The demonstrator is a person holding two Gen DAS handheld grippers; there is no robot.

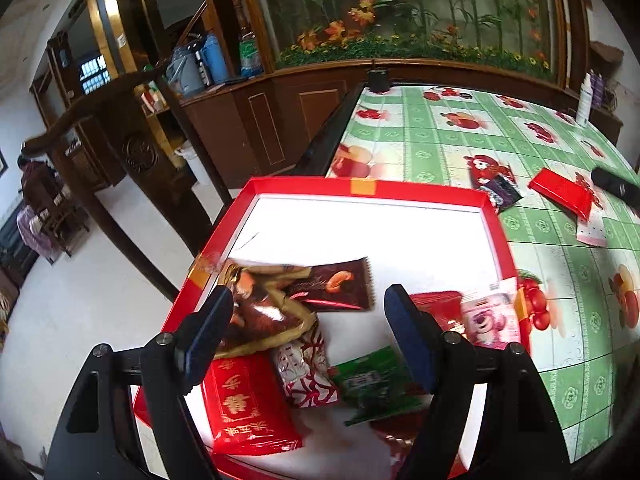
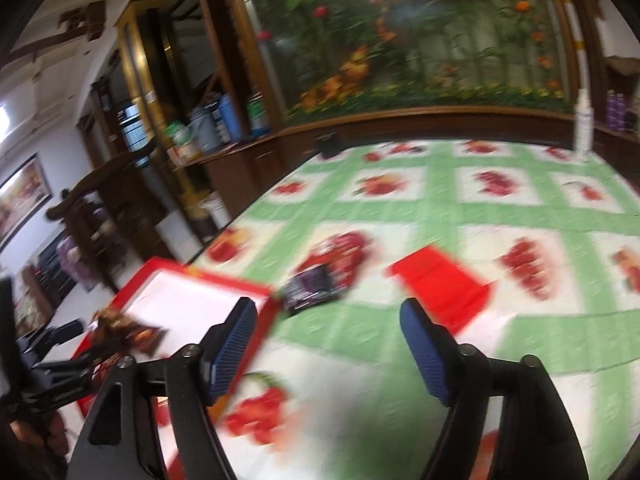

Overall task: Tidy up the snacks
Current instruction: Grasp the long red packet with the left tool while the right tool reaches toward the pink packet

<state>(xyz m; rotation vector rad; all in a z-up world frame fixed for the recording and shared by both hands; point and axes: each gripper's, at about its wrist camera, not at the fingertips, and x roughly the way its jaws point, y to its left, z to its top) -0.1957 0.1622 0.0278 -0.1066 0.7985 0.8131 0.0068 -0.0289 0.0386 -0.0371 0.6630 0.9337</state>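
Note:
A red-rimmed box [image 1: 496, 216] with a white floor sits at the table's left corner. Several snack packets lie in it: a brown one [image 1: 336, 288], a red one with gold characters [image 1: 248, 408], a green one [image 1: 372, 384] and a pink bear one [image 1: 488, 320]. My left gripper [image 1: 310, 296] hangs open above them, pinching nothing. A red packet [image 2: 440, 280] and a dark purple packet [image 2: 312, 292] lie loose on the tablecloth to the right of the box [image 2: 200, 276]. My right gripper [image 2: 328, 306] is open and empty just short of them.
A pink-white packet [image 1: 592, 236] and a black object [image 1: 616, 188] lie at the table's right. A white bottle [image 2: 582, 128] and a small black item [image 1: 378, 80] stand at the far edge. The table's left edge drops to the floor beside the box.

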